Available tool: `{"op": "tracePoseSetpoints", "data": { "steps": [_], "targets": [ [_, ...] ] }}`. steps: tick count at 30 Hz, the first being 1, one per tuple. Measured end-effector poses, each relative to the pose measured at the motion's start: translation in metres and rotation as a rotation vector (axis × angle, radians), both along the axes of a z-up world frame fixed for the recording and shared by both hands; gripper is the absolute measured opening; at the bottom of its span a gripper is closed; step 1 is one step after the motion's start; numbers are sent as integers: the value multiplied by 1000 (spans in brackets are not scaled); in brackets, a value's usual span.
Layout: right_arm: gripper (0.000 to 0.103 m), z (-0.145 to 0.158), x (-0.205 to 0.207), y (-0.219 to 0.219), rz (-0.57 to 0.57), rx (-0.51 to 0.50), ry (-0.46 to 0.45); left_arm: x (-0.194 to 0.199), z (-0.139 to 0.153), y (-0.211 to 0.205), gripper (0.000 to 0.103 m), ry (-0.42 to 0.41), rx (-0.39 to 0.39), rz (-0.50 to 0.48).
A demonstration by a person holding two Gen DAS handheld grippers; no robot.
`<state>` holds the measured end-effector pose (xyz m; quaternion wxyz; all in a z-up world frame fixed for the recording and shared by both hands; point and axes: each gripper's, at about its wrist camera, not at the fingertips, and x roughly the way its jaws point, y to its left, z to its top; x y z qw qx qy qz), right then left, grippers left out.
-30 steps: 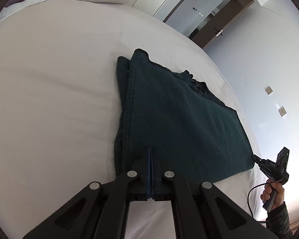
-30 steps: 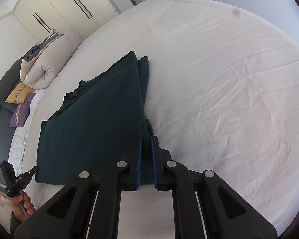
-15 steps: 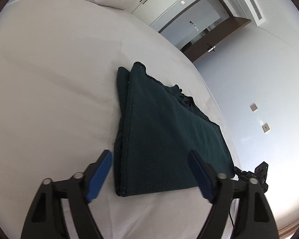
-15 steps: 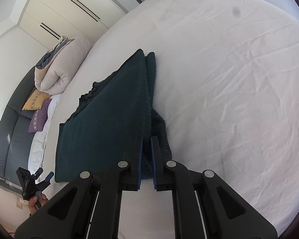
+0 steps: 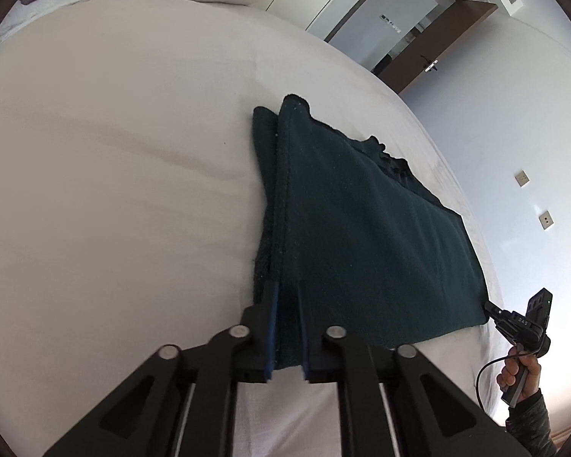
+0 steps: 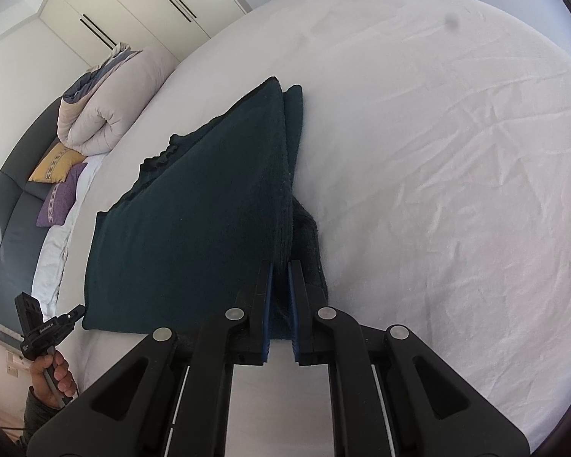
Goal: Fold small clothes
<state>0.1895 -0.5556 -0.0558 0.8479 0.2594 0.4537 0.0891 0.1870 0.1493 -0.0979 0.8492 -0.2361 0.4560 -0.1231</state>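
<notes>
Each hand-held gripper, left (image 5: 285, 301) and right (image 6: 279, 278), reached forward low, pinching the dark green cloth's (image 5: 361, 228) near corners on the bed (image 5: 114, 190).

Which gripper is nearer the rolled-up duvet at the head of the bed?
Cannot tell: left gripper and right gripper each clamp a near corner of the dark green garment, both far from the duvet.
</notes>
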Motion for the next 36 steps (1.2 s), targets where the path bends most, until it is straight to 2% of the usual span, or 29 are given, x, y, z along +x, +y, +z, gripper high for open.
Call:
{"op": "tracePoseSetpoints", "data": {
  "steps": [1,2,3,4,5,6,7,9,14,15,16,17,19,22,28,31,36],
  "targets": [
    [7,0,0,0,3,4,-2,0,1,0,72,-7,-6,-5],
    [8,0,0,1,7,6,-2,-1,3,-1,83,-25,-15,-12],
    [8,0,-1,1,9,8,1,-3,6,-3,89,-50,-11,-20],
    [8,0,0,1,7,15,3,-3,8,-6,88,-62,7,-37],
    [8,-1,0,0,0,25,5,-2,7,-10,87,-57,21,-54],
    [8,-1,0,-1,-3,30,5,-1,6,-11,79,-55,16,-63],
    [8,-1,0,-2,-5,29,3,1,4,-13,65,-45,1,-76],
    [8,-1,0,-1,-3,20,0,3,0,-16,52,-23,4,-86],
    [8,-2,0,-1,2,5,-1,6,-9,-20,36,7,26,-106],
    [8,-2,1,0,3,2,1,6,-9,-19,27,8,25,-101],
    [8,-3,1,0,2,1,2,6,-10,-17,12,10,29,-94],
    [7,-3,1,1,2,-2,1,6,-10,-15,8,13,33,-85],
    [7,-3,2,3,3,-19,0,5,-11,-11,7,11,14,-73],
    [5,-1,2,6,-6,-50,5,0,-7,-15,5,-5,73,-74],
    [5,6,-4,4,-17,-69,-6,-8,-8,-8,5,-9,60,-44],
    [5,-7,-7,-4,-34,-56,24,-13,-15,-6,5,0,46,-36],
    [5,-19,-8,-10,-50,-30,24,-13,-19,-5,6,-3,48,-33]
  ]
}}
